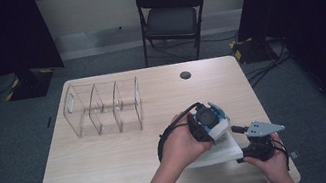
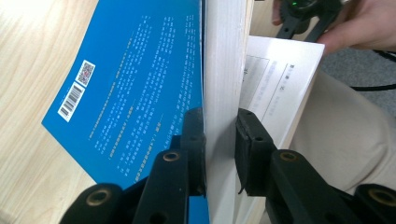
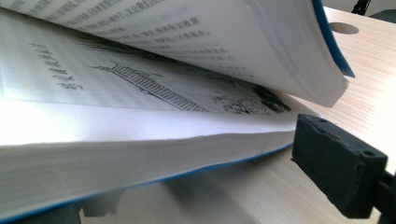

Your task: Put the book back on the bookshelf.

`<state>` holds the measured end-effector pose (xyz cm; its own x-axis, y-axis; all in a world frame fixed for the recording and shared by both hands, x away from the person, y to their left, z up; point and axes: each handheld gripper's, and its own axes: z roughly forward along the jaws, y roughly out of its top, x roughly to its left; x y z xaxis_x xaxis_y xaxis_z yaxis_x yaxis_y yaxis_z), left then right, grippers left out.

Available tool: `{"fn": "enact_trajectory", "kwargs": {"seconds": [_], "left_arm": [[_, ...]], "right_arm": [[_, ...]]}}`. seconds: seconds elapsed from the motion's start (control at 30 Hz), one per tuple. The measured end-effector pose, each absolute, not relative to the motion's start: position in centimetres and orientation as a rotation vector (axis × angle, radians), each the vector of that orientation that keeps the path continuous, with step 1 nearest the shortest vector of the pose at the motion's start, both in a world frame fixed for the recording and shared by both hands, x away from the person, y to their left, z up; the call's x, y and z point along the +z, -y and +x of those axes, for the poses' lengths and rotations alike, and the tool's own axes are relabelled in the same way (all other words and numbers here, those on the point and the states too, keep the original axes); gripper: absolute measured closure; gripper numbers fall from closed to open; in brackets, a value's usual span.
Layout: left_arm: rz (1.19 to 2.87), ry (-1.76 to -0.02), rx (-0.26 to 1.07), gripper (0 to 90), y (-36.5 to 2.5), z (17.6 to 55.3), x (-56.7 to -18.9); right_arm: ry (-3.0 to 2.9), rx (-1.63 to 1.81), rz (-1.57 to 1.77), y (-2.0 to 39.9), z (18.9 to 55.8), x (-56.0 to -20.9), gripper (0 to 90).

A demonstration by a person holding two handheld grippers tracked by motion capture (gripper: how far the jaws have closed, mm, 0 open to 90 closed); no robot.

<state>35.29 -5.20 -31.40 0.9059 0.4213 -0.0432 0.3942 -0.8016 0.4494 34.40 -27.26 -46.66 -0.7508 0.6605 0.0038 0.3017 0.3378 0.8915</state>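
Blue-covered paperback book (image 1: 215, 153) is lying open at the table's (image 1: 112, 161) near right edge, its upper block of pages being pinched by the left gripper (image 2: 219, 154), seemingly to lift them, while the right gripper (image 1: 255, 149), jaws apart, is flanking the lower pages, with a clear plastic divider rack (image 1: 103, 107) farther back.

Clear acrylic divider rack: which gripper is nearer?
Left. The left gripper, clamped on the open book, sits just right of the rack and nearer the person; the right gripper is further right, at the table's near edge.
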Motion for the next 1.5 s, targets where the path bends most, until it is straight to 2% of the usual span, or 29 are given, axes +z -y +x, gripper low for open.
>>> {"fn": "enact_trajectory", "kwargs": {"seconds": [0.5,1.5], "left_arm": [[2.614,-0.536,0.094,75.2,5.3,34.7,-29.6],[2.591,-0.517,0.072,75.1,5.1,34.7,-28.8]], "right_arm": [[-2.243,1.415,0.799,26.8,34.5,-45.7,14.1],[-2.233,1.437,0.795,26.9,34.0,-45.2,13.9]]}}
